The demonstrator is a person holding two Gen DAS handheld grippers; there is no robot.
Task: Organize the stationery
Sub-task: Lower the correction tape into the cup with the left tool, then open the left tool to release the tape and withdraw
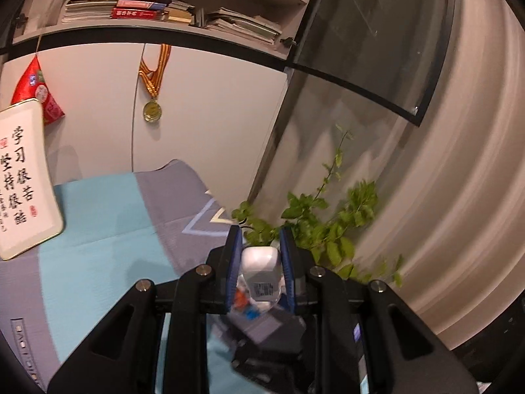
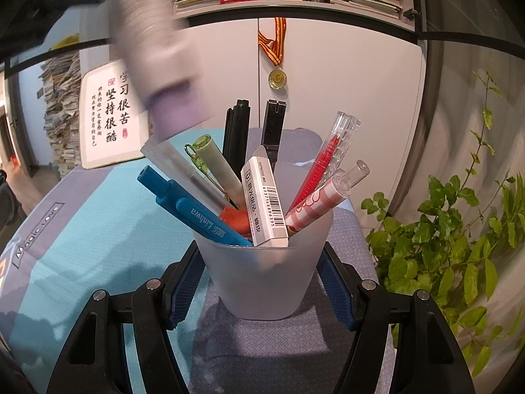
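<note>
In the right wrist view my right gripper (image 2: 262, 279) is shut on a frosted plastic cup (image 2: 262, 279) standing on the blue-grey mat (image 2: 82, 246). The cup holds a blue pen (image 2: 187, 207), a white eraser (image 2: 265, 203), a red pen (image 2: 320, 167), a pink striped pen (image 2: 325, 200), black pens (image 2: 236, 131) and other items. In the left wrist view my left gripper (image 1: 261, 249) is shut on a small white item with a barcode label (image 1: 262, 272), held above the mat (image 1: 108, 223). A blurred sleeve (image 2: 151, 49) crosses the upper left of the right view.
A framed calligraphy panel (image 1: 19, 177) (image 2: 108, 115) leans at the mat's far left. A green plant (image 1: 321, 223) (image 2: 443, 246) stands to the right. White cabinet doors with a hanging medal (image 2: 278, 78) and a shelf of books (image 1: 131, 6) are behind.
</note>
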